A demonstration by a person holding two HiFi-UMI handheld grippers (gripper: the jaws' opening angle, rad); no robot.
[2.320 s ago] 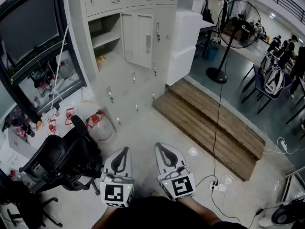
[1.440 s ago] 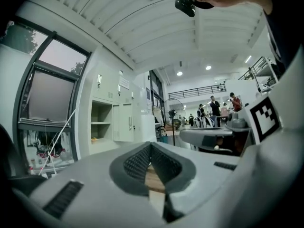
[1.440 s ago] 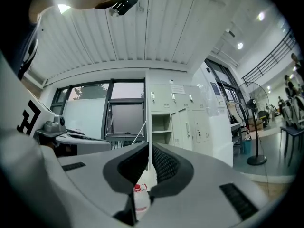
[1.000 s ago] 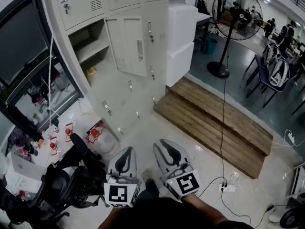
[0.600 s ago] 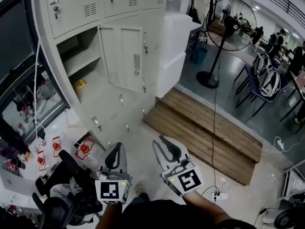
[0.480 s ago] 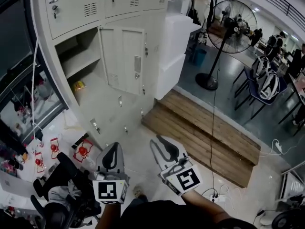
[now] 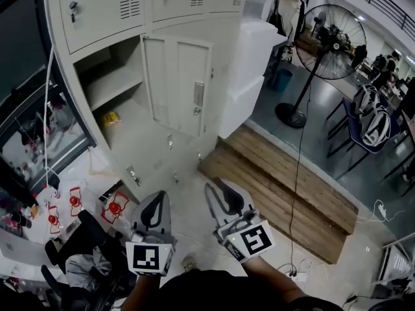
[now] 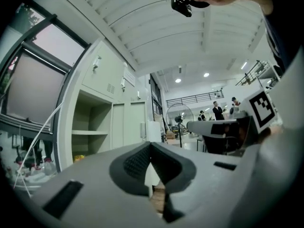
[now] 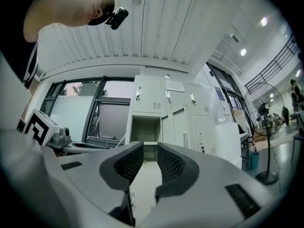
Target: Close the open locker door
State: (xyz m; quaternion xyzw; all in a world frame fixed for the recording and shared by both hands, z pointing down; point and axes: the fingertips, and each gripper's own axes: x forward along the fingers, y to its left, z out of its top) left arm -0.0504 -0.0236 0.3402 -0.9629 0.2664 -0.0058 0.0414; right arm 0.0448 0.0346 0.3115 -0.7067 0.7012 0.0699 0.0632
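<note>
The grey locker bank stands ahead in the head view. One compartment (image 7: 109, 86) is open, with a shelf and a small yellow thing inside. Its door (image 7: 178, 86) swings out to the right of it, handle facing me. My left gripper (image 7: 155, 197) is low in the view, level, its jaws shut with nothing in them. My right gripper (image 7: 214, 188) is beside it, open and empty. Both are well short of the door. In the left gripper view the door (image 8: 128, 127) is beyond the left gripper (image 8: 150, 146). In the right gripper view the door (image 9: 179, 125) is past the right gripper (image 9: 150, 148).
A low wooden platform (image 7: 285, 173) lies to the right of the lockers, with white boxes (image 7: 251, 63) stacked against them. A standing fan (image 7: 334, 34) is further right. A black office chair (image 7: 78, 258) and red-capped bottles (image 7: 113, 207) crowd the floor at left.
I have come closer to the lockers, and the open door now looks larger and nearer. Both grippers have travelled forward together, keeping the same jaw gaps.
</note>
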